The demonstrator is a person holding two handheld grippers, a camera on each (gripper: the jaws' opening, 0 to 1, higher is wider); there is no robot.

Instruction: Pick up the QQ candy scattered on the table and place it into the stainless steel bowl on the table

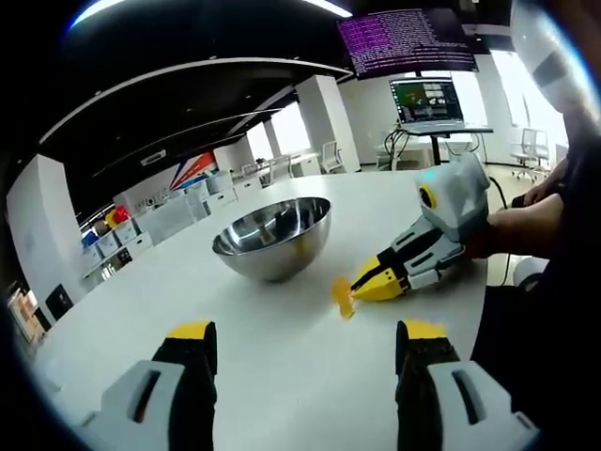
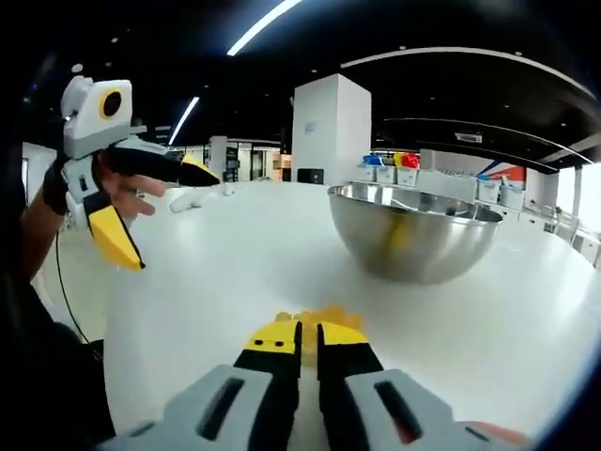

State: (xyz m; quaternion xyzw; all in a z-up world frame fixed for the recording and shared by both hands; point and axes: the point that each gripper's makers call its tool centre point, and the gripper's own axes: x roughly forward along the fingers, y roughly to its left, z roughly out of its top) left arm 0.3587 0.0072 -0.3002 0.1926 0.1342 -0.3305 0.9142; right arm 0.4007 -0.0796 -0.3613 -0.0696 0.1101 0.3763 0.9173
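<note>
Left gripper view: the left tool (image 1: pixel 305 343) rises from the bottom edge with its 2 yellow-tipped jaws set wide apart, nothing between them, held above the white counter (image 1: pixel 282 376). The right tool (image 1: pixel 368 282) enters from the right, held by a hand (image 1: pixel 512 230); its yellow tips are drawn together at the upper end of a yellow QQ candy (image 1: pixel 343 296), which hangs from the tips with its lower end at the counter surface. The candy lies ahead of the left tool, between its jaws in line of sight but well apart from them. The stainless steel bowl (image 1: pixel 274 237) stands upright on the counter just beside the candy, on its left; a yellow reflection shows on the bowl wall. In the background, a monitor (image 1: pixel 427 99) and a large screen (image 1: pixel 406 39) carry text too small to read.

Right gripper view: the right tool (image 2: pixel 308 336) has its jaws pressed nearly together, with the yellow QQ candy (image 2: pixel 324 315) caught at the tips and showing just beyond them. The stainless steel bowl (image 2: pixel 413 230) stands ahead and to the right, apart from the tool; whether candy lies inside cannot be told. The left tool (image 2: pixel 164 216) appears at the upper left, jaws spread, clear of the counter (image 2: pixel 207 282).

No brand or label is legible on candy, bowl or tools.
</note>
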